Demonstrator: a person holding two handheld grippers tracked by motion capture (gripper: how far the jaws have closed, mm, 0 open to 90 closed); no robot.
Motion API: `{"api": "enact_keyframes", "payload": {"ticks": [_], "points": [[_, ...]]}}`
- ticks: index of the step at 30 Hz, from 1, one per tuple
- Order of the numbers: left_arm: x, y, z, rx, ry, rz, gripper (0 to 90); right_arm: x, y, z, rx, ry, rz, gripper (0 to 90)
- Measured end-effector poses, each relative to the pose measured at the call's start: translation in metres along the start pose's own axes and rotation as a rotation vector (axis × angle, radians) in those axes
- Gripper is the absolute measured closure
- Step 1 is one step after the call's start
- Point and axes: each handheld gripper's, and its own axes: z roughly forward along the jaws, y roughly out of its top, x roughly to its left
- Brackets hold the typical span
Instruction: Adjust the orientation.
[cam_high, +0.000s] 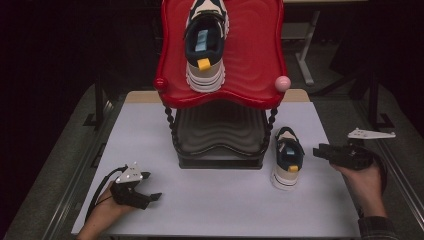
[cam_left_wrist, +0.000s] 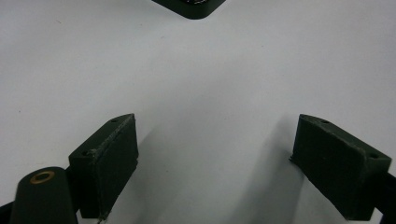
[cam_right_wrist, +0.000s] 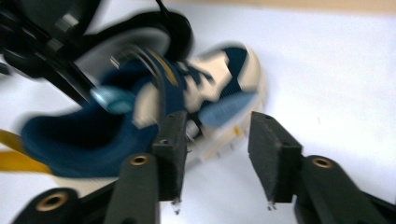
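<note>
Beside the shoe (cam_right_wrist: 154, 107), right gripper (cam_right_wrist: 219, 158) half open, jaws apparently clear of it through the blur, gripping nothing. Left gripper (cam_left_wrist: 215, 163) spread wide over bare table (cam_left_wrist: 210, 70).

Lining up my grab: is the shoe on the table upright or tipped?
Upright: the shoe rests on its sole beside the rack, opening facing up.

Glossy red plastic rack (cam_high: 250, 60), matt white tabletop (cam_high: 220, 200), cloth-and-rubber shoe (cam_high: 287, 160).
</note>
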Motion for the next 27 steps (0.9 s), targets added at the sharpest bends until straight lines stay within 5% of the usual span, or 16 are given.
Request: {"api": "enact_keyframes", "payload": {"ticks": [5, 10, 21, 27], "points": [[0.000, 0.000, 0.000, -0.001, 0.000, -0.002, 13.4, 0.014, 0.019, 0.008, -0.032, 0.087, -0.044, 48.0], [0.000, 0.000, 0.000, -0.002, -0.001, -0.002, 13.4, 0.017, 0.030, 0.034, -0.032, 0.151, -0.066, 46.4], [0.000, 0.000, 0.000, -0.002, -0.001, -0.002, 13.5, 0.016, 0.029, 0.065, 0.026, 0.171, -0.099, 51.1], [0.000, 0.000, 0.000, -0.003, -0.001, -0.003, 13.5, 0.013, 0.026, 0.068, 0.005, 0.180, -0.114, 59.6]]}}
